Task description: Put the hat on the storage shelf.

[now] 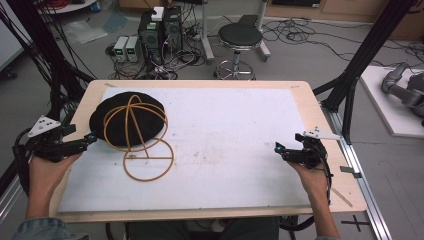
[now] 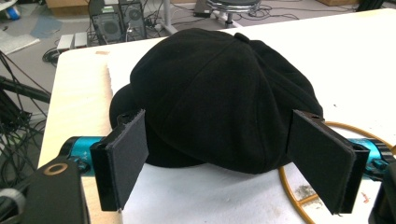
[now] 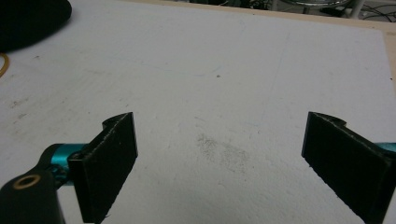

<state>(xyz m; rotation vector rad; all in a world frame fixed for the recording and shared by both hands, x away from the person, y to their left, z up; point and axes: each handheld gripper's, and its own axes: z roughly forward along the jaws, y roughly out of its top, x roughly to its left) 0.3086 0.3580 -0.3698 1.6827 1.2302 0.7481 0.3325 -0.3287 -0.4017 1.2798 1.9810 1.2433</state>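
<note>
**A:** Black soft fabric cap (image 2: 219, 93), panelled with a button on top, is what I've got in front of me. It sits at the far left of the white foam sheet (image 1: 225, 130) on the wooden counter (image 1: 327, 165), with an orange wire-hoop frame (image 1: 141, 135) arched over it and the frame's flat ring lying on the sheet toward me.

**B:** Where are your hands at?

**A:** Left gripper (image 1: 90, 138) is just beside the cap's left edge. From the left gripper view its fingers (image 2: 123, 156) are spread wide either side of the cap, not touching it as far as I can tell. Right gripper (image 1: 278, 148) is well apart from it, over bare sheet near the right edge, fingers (image 3: 109, 163) also wide with nothing between them.

**B:** Anything else around?

**A:** Black round stool (image 1: 240, 37) and some computer boxes (image 1: 160, 30) on the floor beyond the counter.
</note>
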